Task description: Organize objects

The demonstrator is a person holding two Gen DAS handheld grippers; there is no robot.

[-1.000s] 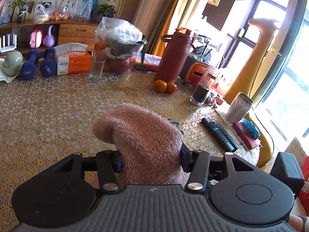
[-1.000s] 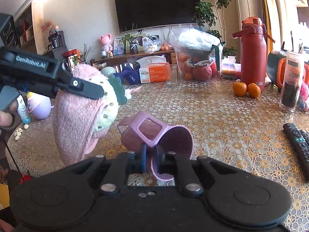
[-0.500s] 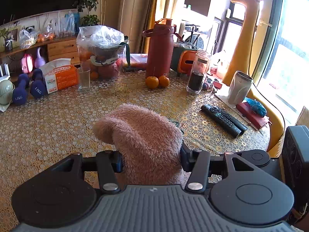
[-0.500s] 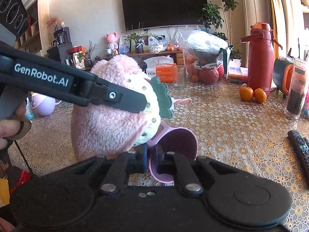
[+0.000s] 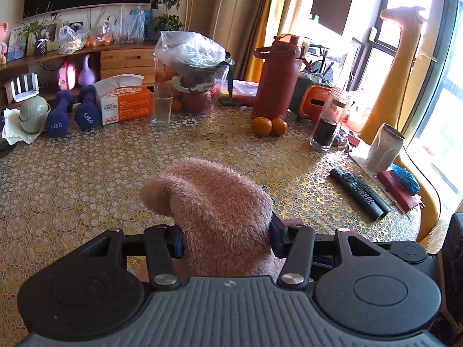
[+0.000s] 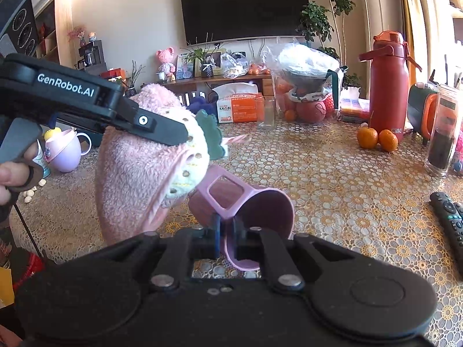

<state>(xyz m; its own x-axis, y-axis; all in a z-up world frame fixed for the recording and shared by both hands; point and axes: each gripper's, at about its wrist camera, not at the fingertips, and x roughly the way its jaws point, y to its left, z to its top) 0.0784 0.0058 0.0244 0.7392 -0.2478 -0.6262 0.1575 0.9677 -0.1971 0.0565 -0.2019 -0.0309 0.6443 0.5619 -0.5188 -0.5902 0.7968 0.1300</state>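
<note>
My left gripper [image 5: 225, 237] is shut on a pink fluffy plush toy [image 5: 214, 214] and holds it above the table. In the right wrist view the same plush [image 6: 139, 167] shows a cream face and green leaf, hanging from the left gripper [image 6: 162, 133] just left of a purple plastic cup [image 6: 254, 211]. My right gripper [image 6: 228, 231] is shut on the rim of that cup, which is tilted on its side with its mouth toward the camera. The plush touches or nearly touches the cup's handle side.
On the gold-patterned table [image 5: 86, 179]: a black remote [image 5: 358, 192], two oranges [image 5: 269, 125], a red bottle [image 5: 275, 78], a dark-filled jar [image 5: 327, 121], an empty glass [image 5: 160, 108], a tissue box [image 5: 124, 102], blue dumbbells [image 5: 72, 112], a bagged fruit bowl [image 5: 192, 72].
The left gripper with the plush rose and swung over beside the cup, then eased back a little to the left. The right gripper kept the cup tilted, almost still.
</note>
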